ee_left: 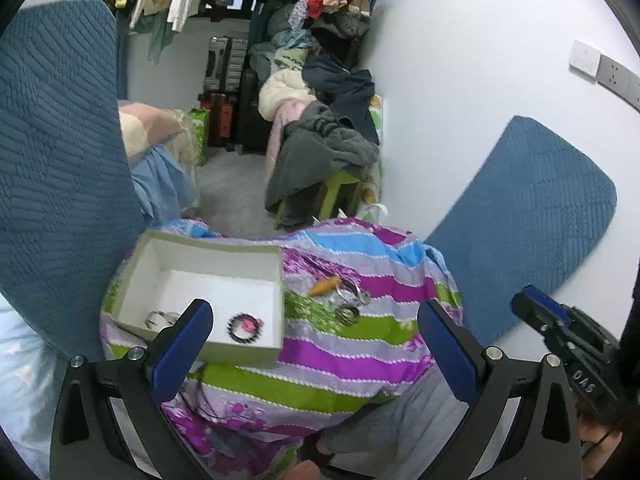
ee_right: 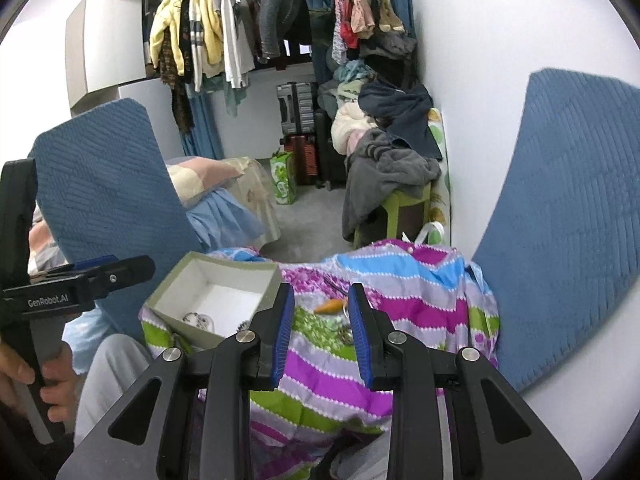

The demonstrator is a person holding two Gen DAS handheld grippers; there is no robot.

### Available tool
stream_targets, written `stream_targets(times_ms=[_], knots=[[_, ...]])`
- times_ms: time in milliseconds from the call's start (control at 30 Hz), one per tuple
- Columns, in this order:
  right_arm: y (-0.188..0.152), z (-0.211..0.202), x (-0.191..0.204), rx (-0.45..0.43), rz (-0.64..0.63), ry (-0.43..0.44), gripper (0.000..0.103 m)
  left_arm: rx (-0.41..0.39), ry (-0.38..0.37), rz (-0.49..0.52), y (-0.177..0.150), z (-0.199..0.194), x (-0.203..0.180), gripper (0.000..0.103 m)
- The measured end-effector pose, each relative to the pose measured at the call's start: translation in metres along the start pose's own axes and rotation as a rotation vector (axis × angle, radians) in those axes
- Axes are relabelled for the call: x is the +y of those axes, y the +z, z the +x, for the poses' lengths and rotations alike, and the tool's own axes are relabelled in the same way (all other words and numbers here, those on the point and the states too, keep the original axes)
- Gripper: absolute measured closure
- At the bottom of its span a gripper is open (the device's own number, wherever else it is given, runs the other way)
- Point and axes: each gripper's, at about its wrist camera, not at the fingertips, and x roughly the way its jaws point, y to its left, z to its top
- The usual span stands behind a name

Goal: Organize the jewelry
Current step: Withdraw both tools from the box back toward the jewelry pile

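Right wrist view: "GenRobot.AI" lettering on the wide-jawed left gripper [ee_right: 120,272]; right gripper [ee_right: 320,320] jaws narrow, empty.

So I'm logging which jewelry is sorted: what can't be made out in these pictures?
- Loose jewelry pile on the striped cloth: blurred and small in the left wrist view, largely behind the right gripper's fingers in the right wrist view.
- Silvery piece in the box: partly behind a left gripper finger.
- Black beaded ring: almost hidden in the right wrist view.

Empty right tongs [ee_right: 320,328] hover over striped cloth [ee_right: 320,384].
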Motion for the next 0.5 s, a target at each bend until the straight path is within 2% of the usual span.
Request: stream_targets(times_ms=[133, 500], knots=[[-0.021, 0.005, -0.009, 0.018, 0.007, -0.008, 0.078, 0.046, 0.001, 0.007, -0.019, 0.019, -0.007, 0.001], [-0.063, 0.037, -0.028, 0.018, -0.001, -0.012, 0.078, 0.075, -0.019, 0.022, -0.049, 0.065, -0.013, 0.002]])
